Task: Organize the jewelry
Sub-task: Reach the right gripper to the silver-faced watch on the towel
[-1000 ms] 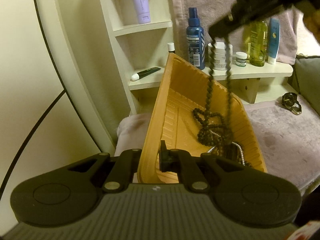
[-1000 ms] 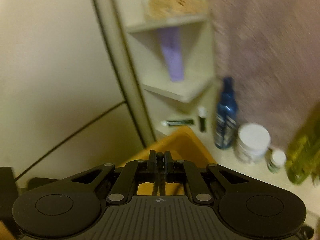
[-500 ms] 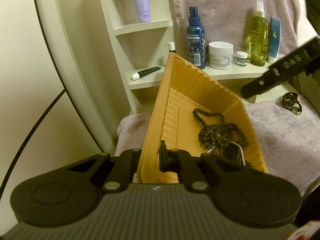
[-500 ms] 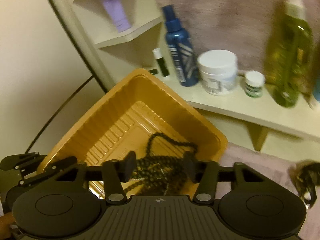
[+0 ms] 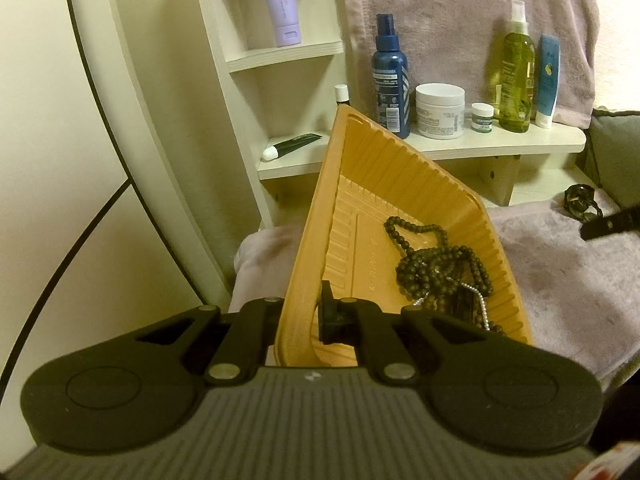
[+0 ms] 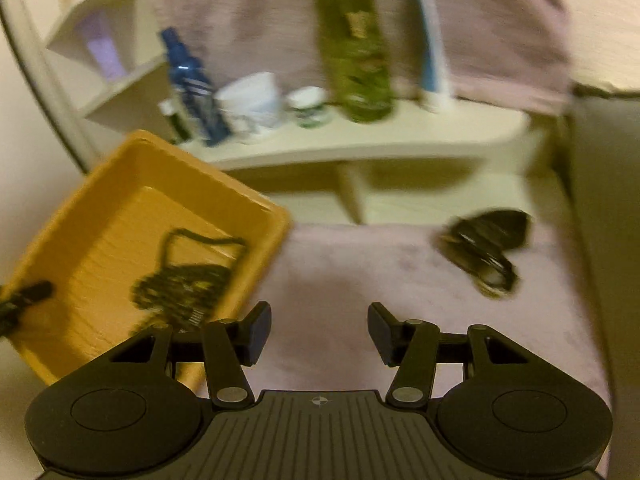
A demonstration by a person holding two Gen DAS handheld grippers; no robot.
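we note a white shelf (image 5: 500,148) ahead of the claw carrying a blue spray bottle (image 5: 390,80), white jar (image 5: 440,110), small jar (image 5: 482,117), green bottle (image 5: 516,68) and blue tube (image 5: 547,80). pink towel (image 5: 460,12) hangs behind; lilac tube (image 5: 282,4) stands upper left.

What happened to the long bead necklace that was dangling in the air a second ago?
The right gripper let go of the bead necklace; it now lies in the orange tray. Its jaws have just opened, with nothing between them, and it swung right toward the dark jewelry piece on the pink towel. The left gripper stays clamped on the tray's rim, and the tray is still tilted.
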